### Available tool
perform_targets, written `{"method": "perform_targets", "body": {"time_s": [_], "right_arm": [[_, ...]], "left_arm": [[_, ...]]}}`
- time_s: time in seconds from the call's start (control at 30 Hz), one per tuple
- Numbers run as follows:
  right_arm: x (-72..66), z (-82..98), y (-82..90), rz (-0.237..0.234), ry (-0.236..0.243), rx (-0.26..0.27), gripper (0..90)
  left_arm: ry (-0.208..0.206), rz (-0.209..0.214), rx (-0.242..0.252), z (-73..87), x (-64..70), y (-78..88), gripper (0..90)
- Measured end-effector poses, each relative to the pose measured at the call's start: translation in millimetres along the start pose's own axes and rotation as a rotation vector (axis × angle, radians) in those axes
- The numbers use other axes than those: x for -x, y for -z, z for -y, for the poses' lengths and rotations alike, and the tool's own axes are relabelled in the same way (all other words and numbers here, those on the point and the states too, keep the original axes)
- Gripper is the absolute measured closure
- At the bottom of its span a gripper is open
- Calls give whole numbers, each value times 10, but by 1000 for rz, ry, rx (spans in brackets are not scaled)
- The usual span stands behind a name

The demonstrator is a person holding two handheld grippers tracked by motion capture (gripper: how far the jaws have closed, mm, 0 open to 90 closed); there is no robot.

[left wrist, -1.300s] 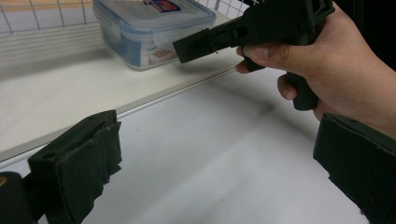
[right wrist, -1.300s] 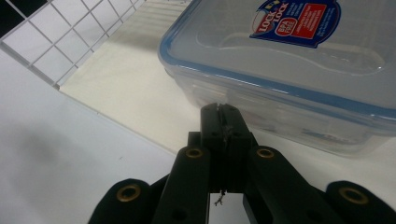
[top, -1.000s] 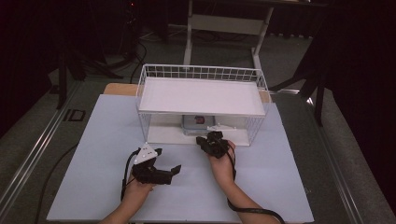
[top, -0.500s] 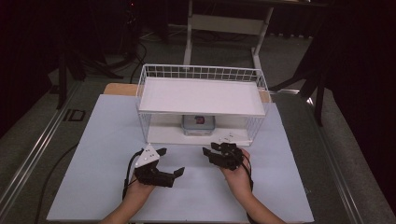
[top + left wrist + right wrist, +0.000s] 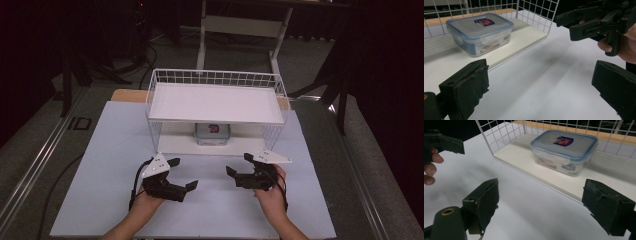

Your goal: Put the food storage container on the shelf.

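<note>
A clear plastic container (image 5: 213, 133) with a blue-rimmed lid and a label stands on the lower board of a white wire shelf rack (image 5: 216, 102). It also shows in the left gripper view (image 5: 480, 32) and the right gripper view (image 5: 564, 151). My left gripper (image 5: 183, 173) rests open on the white table in front of the rack, with nothing between its jaws (image 5: 540, 92). My right gripper (image 5: 238, 164) is beside it to the right, facing it. Its jaws have just been opening and stand wide with nothing between them (image 5: 544, 205). Both grippers are apart from the container.
The rack's upper shelf (image 5: 215, 95) is a bare white board with a wire rim. The white table top (image 5: 110, 150) spreads around the rack, and a dark floor lies beyond it. Each gripper view shows the other gripper (image 5: 596, 22) (image 5: 444, 143) close by.
My right gripper has drawn back from the rack's lower shelf toward the person and to the right, and its jaws have opened. The container stays on the shelf. The left gripper has hardly moved.
</note>
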State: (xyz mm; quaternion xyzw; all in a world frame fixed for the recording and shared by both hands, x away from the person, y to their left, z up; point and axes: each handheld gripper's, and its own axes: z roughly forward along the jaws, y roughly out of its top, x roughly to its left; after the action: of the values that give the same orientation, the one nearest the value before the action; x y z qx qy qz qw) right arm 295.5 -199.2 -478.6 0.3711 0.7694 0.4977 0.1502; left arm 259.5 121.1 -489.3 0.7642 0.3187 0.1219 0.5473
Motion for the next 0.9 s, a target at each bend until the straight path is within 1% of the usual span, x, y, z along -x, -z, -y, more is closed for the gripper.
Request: {"method": "perform_targets", "body": {"time_s": [0.07,0.13,0.2,0.23,0.33,0.37,0.4,0.43,0.6,0.7,0.73,0.8,0.87,0.9], "right_arm": [[22,22,53,6,-3,-5,144],[35,44,89,0,-7,-14,145],[47,74,131,8,-4,-16,147],[55,87,151,2,-10,-19,147],[82,123,221,1,-15,-16,147],[97,139,259,6,-23,-14,148],[112,148,281,7,-20,-10,154],[125,157,306,5,-19,-5,166],[182,208,426,10,-17,9,166],[207,232,460,8,-18,2,166],[220,248,475,6,-18,-2,166],[246,308,525,0,-13,-11,165],[271,360,558,-6,-23,-7,161],[286,386,566,-9,-27,-6,161]], "left_arm": [[-3,5,-4,12,-7,12,18],[4,4,-8,33,-17,32,18],[17,11,-10,52,-33,60,18],[21,11,-11,58,-38,74,18],[13,8,-14,73,-50,133,18],[13,11,-10,80,-53,151,18],[15,12,-6,88,-55,167,18],[13,9,-11,94,-58,183,18],[7,-2,-12,132,-61,248,18],[10,-3,-15,147,-64,269,18],[13,-14,-15,179,-65,297,18],[15,-19,-22,221,-67,315,18],[17,-22,-29,251,-79,320,18],[24,-23,-26,259,-86,321,18]]}}
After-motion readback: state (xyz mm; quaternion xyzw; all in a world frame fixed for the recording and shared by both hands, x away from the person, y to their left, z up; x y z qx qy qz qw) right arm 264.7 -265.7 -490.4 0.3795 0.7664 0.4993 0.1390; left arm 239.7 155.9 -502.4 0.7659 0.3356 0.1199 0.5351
